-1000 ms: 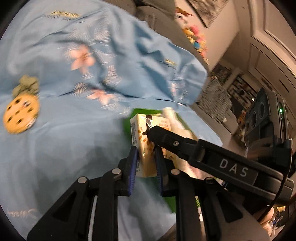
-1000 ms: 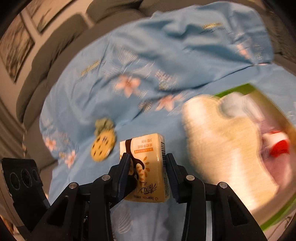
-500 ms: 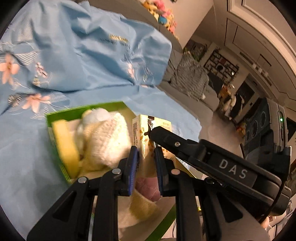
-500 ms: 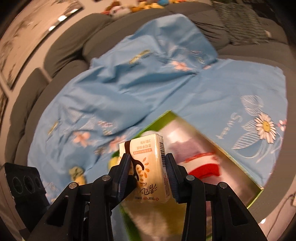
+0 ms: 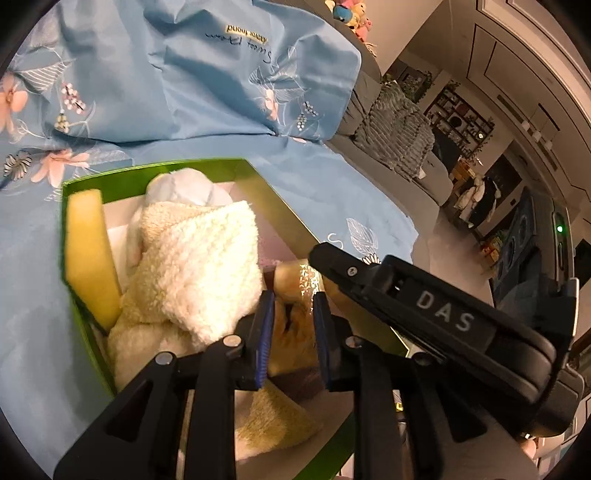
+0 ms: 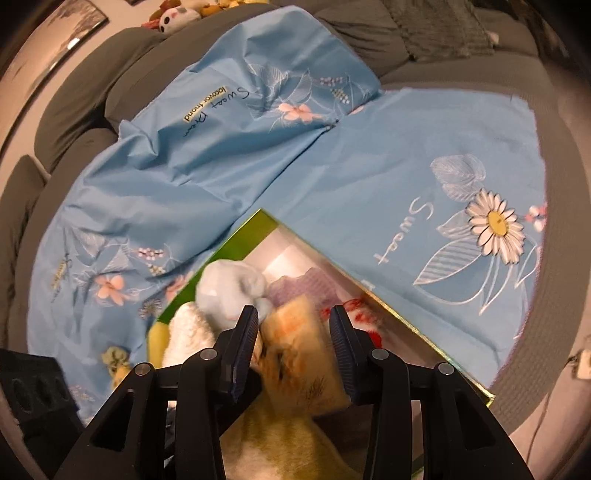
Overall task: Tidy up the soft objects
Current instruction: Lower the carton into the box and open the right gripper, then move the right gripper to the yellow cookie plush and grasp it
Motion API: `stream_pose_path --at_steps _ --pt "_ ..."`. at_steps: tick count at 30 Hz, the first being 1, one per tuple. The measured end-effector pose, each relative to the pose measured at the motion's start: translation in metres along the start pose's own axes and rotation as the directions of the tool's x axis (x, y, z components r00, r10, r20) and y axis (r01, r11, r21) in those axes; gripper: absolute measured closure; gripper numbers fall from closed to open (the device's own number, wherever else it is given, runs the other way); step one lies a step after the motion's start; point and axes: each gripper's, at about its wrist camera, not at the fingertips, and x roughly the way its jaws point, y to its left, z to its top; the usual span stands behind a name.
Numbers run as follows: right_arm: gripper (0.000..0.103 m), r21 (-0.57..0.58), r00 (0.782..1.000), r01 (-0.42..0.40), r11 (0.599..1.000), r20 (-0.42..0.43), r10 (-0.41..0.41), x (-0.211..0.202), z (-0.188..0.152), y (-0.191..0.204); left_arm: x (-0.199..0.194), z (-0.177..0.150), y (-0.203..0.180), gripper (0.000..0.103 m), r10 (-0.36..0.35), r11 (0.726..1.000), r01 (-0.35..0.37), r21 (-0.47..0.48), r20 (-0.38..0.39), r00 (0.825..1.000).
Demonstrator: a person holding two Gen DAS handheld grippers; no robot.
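Observation:
A yellow-and-white tissue pack [image 5: 295, 280] sits low in the green box [image 5: 155, 168], blurred, among soft things. Both grippers grip it from opposite sides. My left gripper [image 5: 293, 332] has the pack between its blue pads, and its jaws are opening slightly. My right gripper [image 6: 295, 339] is shut on the same pack [image 6: 295, 350]; one of its black fingers [image 5: 332, 262] reaches in from the right in the left wrist view. In the box lie a fluffy cream towel [image 5: 199, 258], a yellow sponge [image 5: 88, 258], a pale blue plush [image 6: 229, 284], a purple cloth [image 6: 306, 280] and a red-and-white item [image 6: 354, 314].
The box [image 6: 240, 236] rests on a blue flowered sheet [image 6: 369, 166] spread over a grey sofa [image 6: 461, 77]. A small yellow-and-green toy [image 6: 118, 363] lies on the sheet left of the box. Plush toys [image 6: 177, 16] sit on the sofa back. The sofa's front edge lies right of the box.
Both grippers carried the tissue pack from above the sheet near the small toy across to the green box. The pack has sunk down among the cloths in the box.

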Motion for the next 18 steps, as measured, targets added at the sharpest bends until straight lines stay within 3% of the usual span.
stream_pose_path --at_steps 1,4,5,10,15,18 --pt "0.058 -0.007 1.0 0.01 1.0 0.009 -0.01 -0.001 0.0 0.002 -0.003 0.0 0.0 0.083 0.006 1.0 -0.006 0.001 0.006 1.0" --pt "0.037 -0.021 0.999 0.019 1.0 0.039 -0.018 -0.007 -0.002 0.004 -0.013 -0.001 0.0 0.075 0.031 0.999 -0.031 0.013 0.018 0.999" --pt "0.033 -0.021 0.998 0.017 1.0 0.054 -0.016 -0.011 -0.003 0.005 -0.018 -0.002 0.0 0.069 0.038 0.999 -0.038 0.014 0.023 0.999" --pt "0.024 -0.038 0.995 -0.006 0.999 0.103 0.01 -0.022 -0.003 0.018 -0.042 -0.012 0.006 0.062 0.064 0.998 -0.063 -0.014 0.061 0.996" --pt "0.018 -0.076 0.986 -0.066 0.995 0.15 0.077 -0.033 -0.009 0.039 -0.068 -0.022 0.011 0.031 0.132 0.991 -0.131 -0.023 0.101 0.986" --pt "0.018 -0.113 0.979 -0.099 0.989 0.165 0.117 -0.039 -0.015 0.054 -0.086 -0.029 0.02 0.028 0.213 0.977 -0.211 -0.026 0.127 0.969"
